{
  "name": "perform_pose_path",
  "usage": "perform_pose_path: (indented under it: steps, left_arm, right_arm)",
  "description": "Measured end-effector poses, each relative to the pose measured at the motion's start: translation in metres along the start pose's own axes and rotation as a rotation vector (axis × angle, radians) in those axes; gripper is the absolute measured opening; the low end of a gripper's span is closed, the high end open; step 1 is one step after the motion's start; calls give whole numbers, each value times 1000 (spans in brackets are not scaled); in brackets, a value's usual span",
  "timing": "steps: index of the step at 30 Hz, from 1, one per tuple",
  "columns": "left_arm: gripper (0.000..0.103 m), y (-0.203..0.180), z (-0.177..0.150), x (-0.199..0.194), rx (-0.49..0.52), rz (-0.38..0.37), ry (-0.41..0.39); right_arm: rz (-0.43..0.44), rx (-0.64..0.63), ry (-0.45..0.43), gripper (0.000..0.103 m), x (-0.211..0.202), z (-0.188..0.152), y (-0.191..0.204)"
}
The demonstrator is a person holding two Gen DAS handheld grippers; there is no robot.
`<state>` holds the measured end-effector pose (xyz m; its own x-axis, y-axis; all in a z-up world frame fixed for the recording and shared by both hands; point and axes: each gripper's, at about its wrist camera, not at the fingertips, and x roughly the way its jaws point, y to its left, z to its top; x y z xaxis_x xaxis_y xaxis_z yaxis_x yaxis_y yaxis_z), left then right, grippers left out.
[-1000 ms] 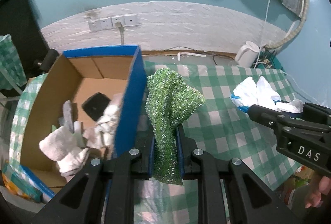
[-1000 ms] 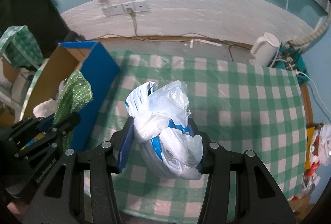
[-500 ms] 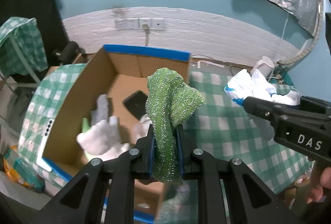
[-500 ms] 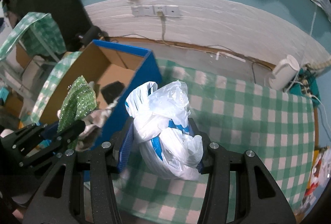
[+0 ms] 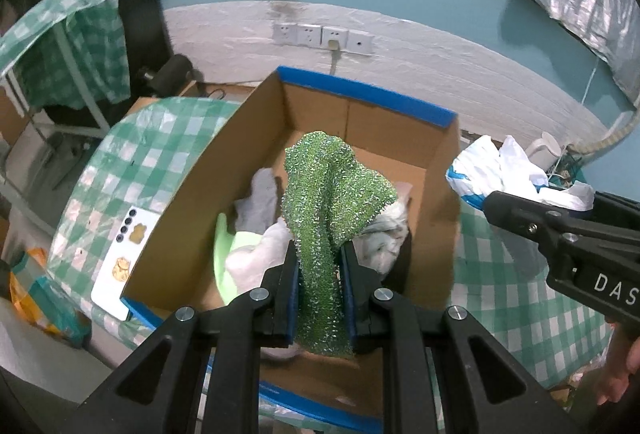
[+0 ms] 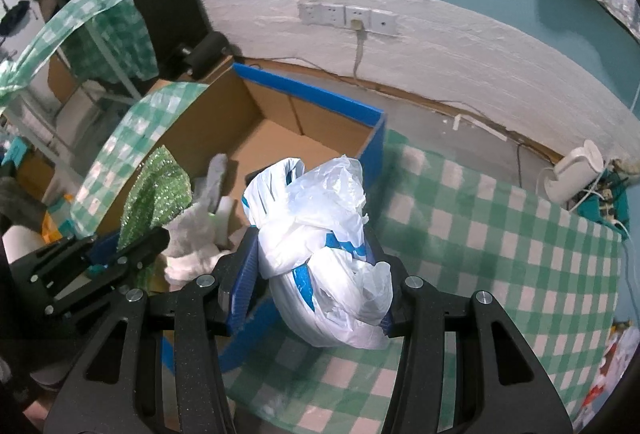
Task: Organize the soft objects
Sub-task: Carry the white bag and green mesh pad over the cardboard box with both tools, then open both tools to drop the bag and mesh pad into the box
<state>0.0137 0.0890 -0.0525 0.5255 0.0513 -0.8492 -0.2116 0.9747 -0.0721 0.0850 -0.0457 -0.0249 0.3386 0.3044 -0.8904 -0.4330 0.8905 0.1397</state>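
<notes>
Over cardboard box (image 5: 440,201): left gripper (image 5: 319,266) clamps green scourer (image 5: 332,193); right gripper (image 6: 316,266), marked "DAS", clamps plastic bag (image 6: 320,234).

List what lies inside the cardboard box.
Inside the cardboard box: white cloths, a grey cloth and something pale green. The held green scrubbing cloth covers the middle.

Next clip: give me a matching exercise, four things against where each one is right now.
Things:
1. green cloth
2. plastic bag
3. white card
4. white rags

Places:
A. lying inside the cardboard box
B. clamped in the right gripper
C. flat on the checked tablecloth, beside the box
D. clamped in the left gripper, over the box

Pairs: 1-D, 2-B, 3-C, 4-A
</notes>
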Motion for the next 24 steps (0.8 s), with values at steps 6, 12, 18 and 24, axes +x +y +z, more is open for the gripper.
perform_pose_path:
  steps: [6, 12, 18, 24]
  left_arm:
    - [18, 14, -4, 7, -30, 4, 24]
    - [20, 25, -8, 16, -64, 6, 55]
    - [40, 36, -9, 14, -97, 36, 56]
    - [54, 34, -6, 5, -80, 41, 20]
  right_arm:
    - [27, -22, 28, 49, 15, 5, 22]
    - [49, -55, 44, 51, 27, 10, 41]
    - [51, -72, 24, 73, 31, 17, 53]
    - [39, -70, -10, 75, 21, 21, 54]
